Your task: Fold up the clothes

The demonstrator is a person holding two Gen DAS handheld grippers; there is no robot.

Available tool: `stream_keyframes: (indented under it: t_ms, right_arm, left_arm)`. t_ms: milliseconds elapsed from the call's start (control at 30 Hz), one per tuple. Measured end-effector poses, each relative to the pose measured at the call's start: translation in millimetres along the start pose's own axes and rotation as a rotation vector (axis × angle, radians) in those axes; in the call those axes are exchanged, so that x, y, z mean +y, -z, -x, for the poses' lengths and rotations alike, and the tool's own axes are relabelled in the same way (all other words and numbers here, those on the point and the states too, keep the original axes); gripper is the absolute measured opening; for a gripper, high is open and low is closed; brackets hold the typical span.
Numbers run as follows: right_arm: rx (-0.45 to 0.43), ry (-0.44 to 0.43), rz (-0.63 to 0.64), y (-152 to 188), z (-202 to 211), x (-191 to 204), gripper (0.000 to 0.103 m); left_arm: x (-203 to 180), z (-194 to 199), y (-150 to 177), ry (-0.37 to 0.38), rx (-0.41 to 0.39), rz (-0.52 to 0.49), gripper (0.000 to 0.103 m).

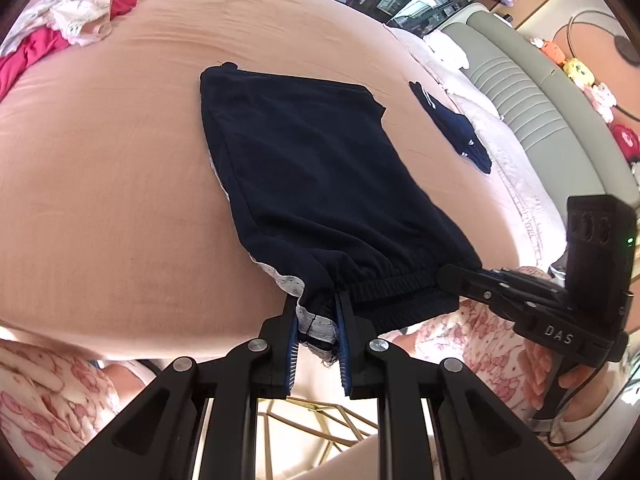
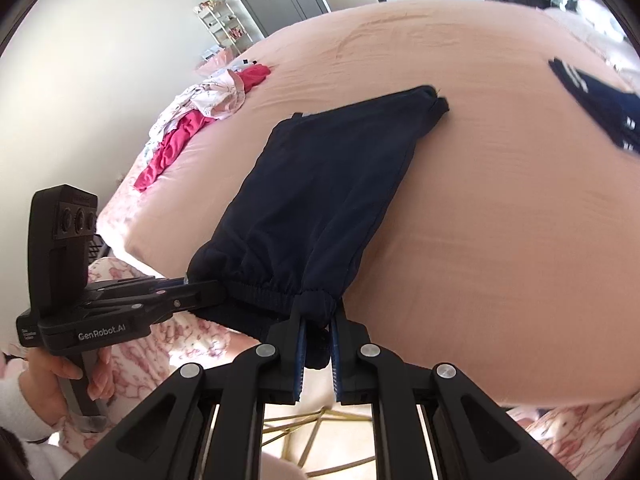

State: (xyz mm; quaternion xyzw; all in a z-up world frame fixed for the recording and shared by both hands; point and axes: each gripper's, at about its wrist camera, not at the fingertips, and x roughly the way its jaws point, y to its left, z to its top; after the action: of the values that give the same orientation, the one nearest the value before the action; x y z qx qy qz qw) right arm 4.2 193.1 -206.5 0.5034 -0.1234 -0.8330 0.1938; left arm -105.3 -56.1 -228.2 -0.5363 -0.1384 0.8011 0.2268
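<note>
Dark navy shorts (image 1: 304, 168) lie on the pink bed sheet (image 1: 100, 200), with the elastic waistband at the near edge lifted off the bed. My left gripper (image 1: 316, 304) is shut on the waistband's left end, where pale grey lining shows between its pads. The right gripper (image 1: 446, 278), held in a hand, pinches the waistband's other end. In the right wrist view the shorts (image 2: 320, 184) stretch away from my right gripper (image 2: 318, 314), which is shut on bunched waistband fabric. There the left gripper (image 2: 214, 292) clamps the far left corner.
A heap of pink, red and white clothes (image 1: 60, 28) (image 2: 192, 128) lies at the bed's far left. A folded navy garment with white stripes (image 1: 452, 128) (image 2: 600, 100) rests near the grey headboard (image 1: 520, 92). A gold wire frame (image 1: 320, 420) stands below the grippers.
</note>
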Motion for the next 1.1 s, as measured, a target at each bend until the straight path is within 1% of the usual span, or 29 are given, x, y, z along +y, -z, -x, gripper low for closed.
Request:
stream_keyframes:
  t_ms: [100, 167, 267, 367, 433, 467, 533, 567, 600, 667, 767, 833, 867, 900, 933, 967, 1033, 1067, 1100]
  right_arm:
    - [-0.003, -0.045, -0.053, -8, 2, -13, 0.009]
    - [-0.017, -0.075, -0.084, -18, 5, -22, 0.009]
    - [-0.051, -0.102, -0.094, -50, 1, -24, 0.009]
    - [-0.074, -0.078, -0.07, -86, -11, -27, 0.009]
    - [-0.083, -0.076, -0.082, -110, -25, -33, 0.009]
    - [-0.077, -0.081, -0.104, -120, -34, -40, 0.009]
    - [-0.054, -0.095, -0.166, -137, -52, -54, 0.009]
    - [-0.045, -0.105, -0.196, -143, -60, -60, 0.009]
    - [-0.033, -0.107, -0.214, -147, -66, -64, 0.011]
    - [-0.019, -0.101, -0.225, -152, -75, -67, 0.011]
    - [-0.029, -0.095, -0.255, -163, -85, -68, 0.011]
    - [-0.043, -0.107, -0.282, -172, -89, -70, 0.011]
    - [-0.046, -0.114, -0.299, -176, -90, -72, 0.014]
    - [-0.043, -0.124, -0.321, -178, -91, -75, 0.021]
    - [-0.04, -0.134, -0.342, -181, -93, -78, 0.026]
    - [-0.042, -0.138, -0.368, -182, -93, -80, 0.034]
    - [-0.05, -0.147, -0.405, -181, -87, -85, 0.035]
    - [-0.05, -0.171, -0.418, -180, -82, -87, 0.036]
    - [-0.058, -0.194, -0.43, -178, -76, -89, 0.036]
  left_arm:
    - [1, 1, -17, 0.046, -0.006, 0.033, 0.014]
    - [2, 7, -35, 0.082, -0.029, 0.053, 0.014]
    - [4, 7, -72, 0.097, -0.05, 0.051, 0.014]
    - [9, -7, -111, 0.091, -0.054, 0.058, 0.014]
    - [14, -19, -134, 0.062, -0.051, 0.047, 0.014]
    - [19, -26, -143, 0.058, -0.038, 0.05, 0.014]
    - [35, -36, -156, 0.054, -0.021, 0.089, 0.015]
    - [39, -43, -161, 0.071, 0.0, 0.106, 0.015]
    - [44, -50, -165, 0.087, 0.02, 0.123, 0.015]
    - [51, -57, -170, 0.088, 0.03, 0.143, 0.015]
    - [56, -63, -179, 0.052, 0.027, 0.121, 0.016]
    - [57, -65, -186, 0.053, 0.015, 0.117, 0.017]
    - [57, -69, -191, 0.052, 0.024, 0.113, 0.018]
    - [60, -74, -194, 0.042, 0.053, 0.115, 0.024]
    - [63, -80, -198, 0.033, 0.082, 0.127, 0.029]
    - [65, -82, -200, 0.043, 0.098, 0.14, 0.031]
    - [70, -79, -200, 0.115, 0.113, 0.167, 0.038]
    - [76, -73, -199, 0.182, 0.1, 0.209, 0.04]
    - [81, -66, -198, 0.236, 0.077, 0.242, 0.047]
